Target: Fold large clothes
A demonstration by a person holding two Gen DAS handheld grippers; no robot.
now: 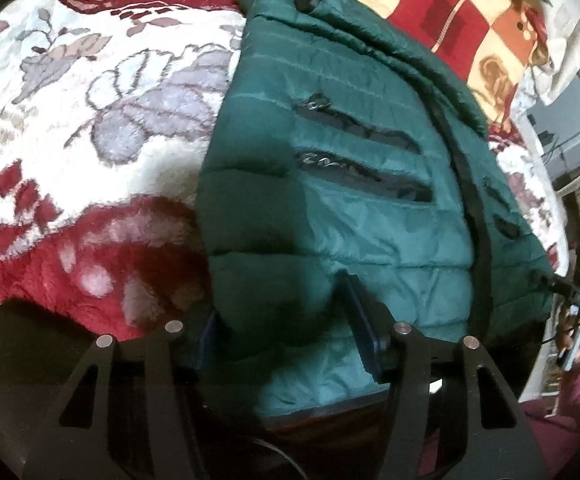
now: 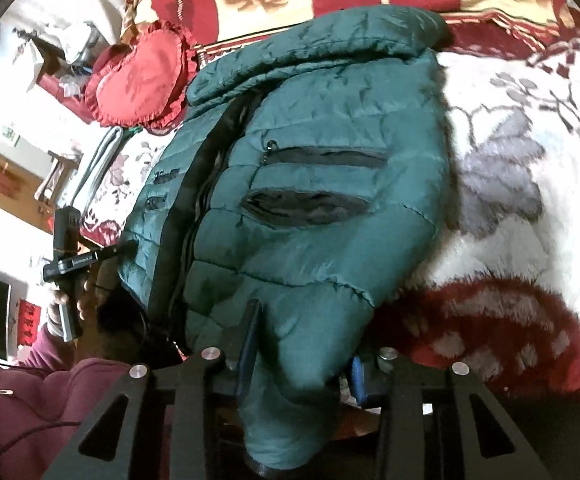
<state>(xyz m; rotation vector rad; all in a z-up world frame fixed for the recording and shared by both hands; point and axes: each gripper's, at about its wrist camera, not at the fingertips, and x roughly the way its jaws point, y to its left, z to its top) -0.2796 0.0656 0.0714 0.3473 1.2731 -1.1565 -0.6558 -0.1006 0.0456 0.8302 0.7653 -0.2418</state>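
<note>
Your dark green quilted puffer jacket (image 2: 314,184) lies front up on the red-and-cream floral plush blanket (image 2: 522,184), its hem towards you. Your left gripper (image 1: 282,312) pinches one hem corner between its blue pads, and your right gripper (image 2: 302,344) pinches the other, bunched hem corner. A red ruffled heart-shaped cushion (image 2: 142,76) rests beyond the collar.

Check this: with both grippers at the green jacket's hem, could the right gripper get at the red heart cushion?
Probably not: the right gripper is clamped on the green jacket's hem, and the red heart cushion lies beyond it, far-left.
</note>
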